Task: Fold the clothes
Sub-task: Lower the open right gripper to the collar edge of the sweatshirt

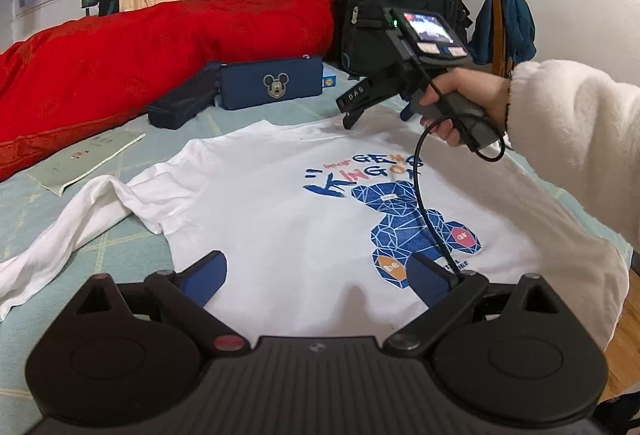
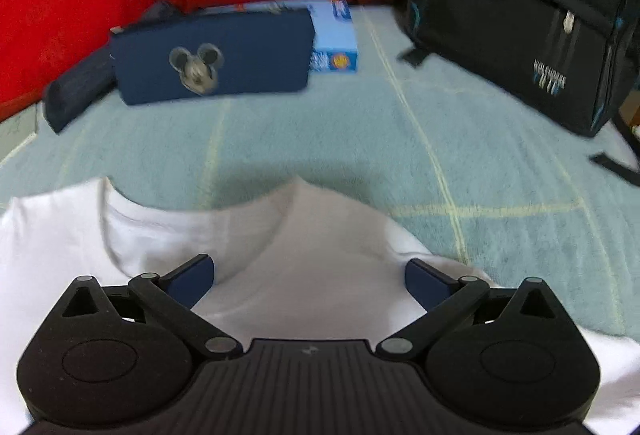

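White T-shirt (image 1: 280,195) lies face-up, spread flat on the bed (image 1: 132,251). Left gripper (image 1: 320,283) fingers wide over the hem, empty; right gripper (image 2: 310,283) fingers wide at the collar, empty. Thin, limp knit, likely light and droopy: pinch shoulder seam and hem. Print reads "KING OF", "bear".

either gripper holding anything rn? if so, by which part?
Nothing held. The left gripper is open over the white T-shirt's hem; the right gripper is open over its collar.
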